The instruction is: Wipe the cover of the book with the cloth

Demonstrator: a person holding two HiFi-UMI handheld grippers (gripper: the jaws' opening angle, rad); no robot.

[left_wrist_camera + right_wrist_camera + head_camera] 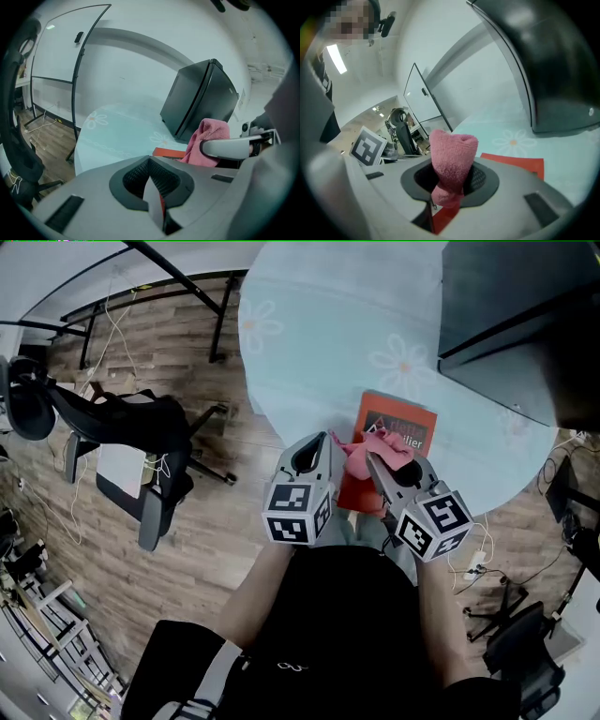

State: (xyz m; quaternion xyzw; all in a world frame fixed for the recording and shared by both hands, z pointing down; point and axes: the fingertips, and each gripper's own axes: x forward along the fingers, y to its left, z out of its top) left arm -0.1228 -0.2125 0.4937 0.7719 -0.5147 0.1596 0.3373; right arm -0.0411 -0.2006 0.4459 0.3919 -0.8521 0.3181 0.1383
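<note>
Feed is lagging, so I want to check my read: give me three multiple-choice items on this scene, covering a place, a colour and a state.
1. Where does the book lie? A in a drawer; B on the table; C on a shelf.
2. What colour is the cloth? A pink; B white; C green.
3. The right gripper is: A open; B shut on the book; C shut on the cloth.
Answers: B, it lies flat near the table's edge; A, the towelling is pink; C, the cloth is pinched between the jaws.

Bright, even indoor light; a ceiling lamp point(336, 58) glows upper left in the right gripper view. Fisheye bending, dark corners.
</note>
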